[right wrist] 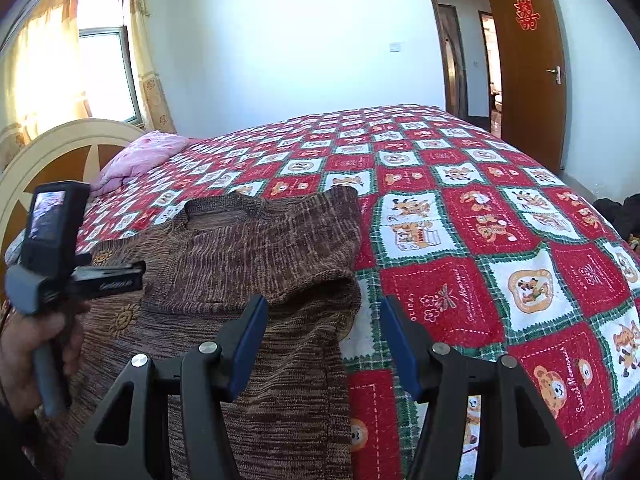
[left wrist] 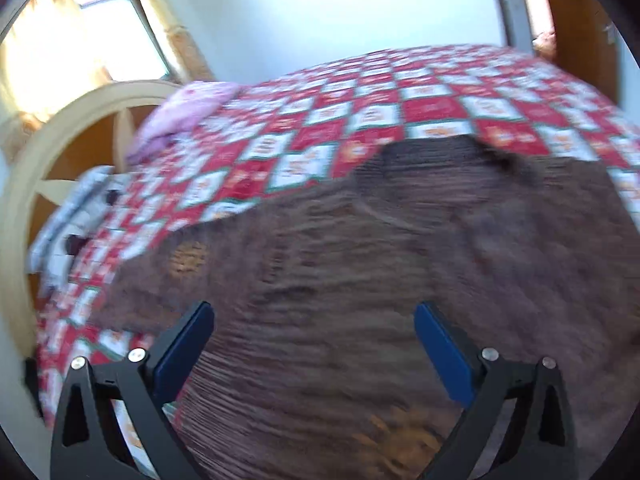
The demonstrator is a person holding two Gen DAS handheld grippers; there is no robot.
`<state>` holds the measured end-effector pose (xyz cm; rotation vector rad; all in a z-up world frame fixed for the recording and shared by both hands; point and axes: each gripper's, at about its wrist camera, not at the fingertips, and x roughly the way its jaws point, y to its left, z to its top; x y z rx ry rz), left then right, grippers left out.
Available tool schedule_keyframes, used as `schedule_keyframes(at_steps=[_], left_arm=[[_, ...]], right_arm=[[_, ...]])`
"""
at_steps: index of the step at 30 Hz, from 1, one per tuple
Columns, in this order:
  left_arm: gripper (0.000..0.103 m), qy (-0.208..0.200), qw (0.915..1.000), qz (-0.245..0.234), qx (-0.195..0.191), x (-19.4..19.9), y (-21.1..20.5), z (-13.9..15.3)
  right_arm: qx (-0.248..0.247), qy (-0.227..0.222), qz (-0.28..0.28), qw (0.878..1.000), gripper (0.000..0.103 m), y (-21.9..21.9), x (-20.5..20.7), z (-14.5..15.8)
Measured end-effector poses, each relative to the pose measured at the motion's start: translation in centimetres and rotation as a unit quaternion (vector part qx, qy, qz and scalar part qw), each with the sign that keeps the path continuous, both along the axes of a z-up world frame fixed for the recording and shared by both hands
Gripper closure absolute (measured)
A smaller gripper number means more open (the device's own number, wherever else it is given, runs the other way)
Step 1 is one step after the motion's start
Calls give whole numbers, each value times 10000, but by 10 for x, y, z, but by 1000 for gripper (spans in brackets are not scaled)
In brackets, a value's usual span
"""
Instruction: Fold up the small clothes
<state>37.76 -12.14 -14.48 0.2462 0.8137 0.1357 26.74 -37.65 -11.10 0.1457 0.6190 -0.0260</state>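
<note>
A brown knitted sweater point(right wrist: 248, 248) with small orange sun patterns lies flat on the red checked quilt point(right wrist: 460, 216), collar toward the far side. Its right part is folded in over the body. My right gripper point(right wrist: 324, 308) hovers open above the sweater's right edge, and its blue pads point(right wrist: 248, 344) press on nothing. In the blurred left wrist view my left gripper point(left wrist: 314, 316) stands wide open over the sweater point(left wrist: 360, 260) with nothing held. From the right wrist view, a hand point(right wrist: 36, 340) holds the left gripper point(right wrist: 128, 276) over the sweater's left side.
A pink pillow point(right wrist: 140, 156) lies by the cream and orange headboard point(right wrist: 60, 140). A grey-white bundle of cloth point(left wrist: 76, 216) sits near the headboard end. A wooden door point(right wrist: 528, 60) stands open at the back right. Dark items point(right wrist: 616, 208) lie beyond the bed's right side.
</note>
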Motion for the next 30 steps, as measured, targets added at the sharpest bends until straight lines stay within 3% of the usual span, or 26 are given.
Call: schedule_keyframes(at_steps=[2,4,8,10,12,13,15,19,24,30], left_arm=[[7,295,9987,-225,-340,0,-13,-3],[26,588,9957,-364,-623,8,-26,-9],[45,737,9931,-536,-733,13,-42,-20],[71,784,9900,-659,-969,11,-46,-20],[89,853,9856,-802,-1217,10,-48,-20],[95,793,9865,-860,-1145,9,-52,-19],[98,628,9896,-965,-861,5,-58,-16],[99,432,9904,-967,-891,3,-52,-7],[99,35,9937,-923,-638,-2,-36,7],[94,237,9939,-960,-481,-2,-36,-9]], right_arm=[[38,8,-66,10000,43,-3,0,-1],[59,37,-142,9999,43,-6,0,-2],[56,23,-213,9998,43,-8,0,-1],[45,7,-228,9997,43,-8,-1,-1],[27,41,-230,9997,42,-8,0,-1],[16,60,-232,9997,42,-8,1,-2],[15,63,-241,9997,42,-8,1,-2],[31,59,-286,9996,42,-9,1,-2],[-36,129,-293,9995,42,-8,3,-5],[-96,318,-83,9994,42,-1,9,-11]])
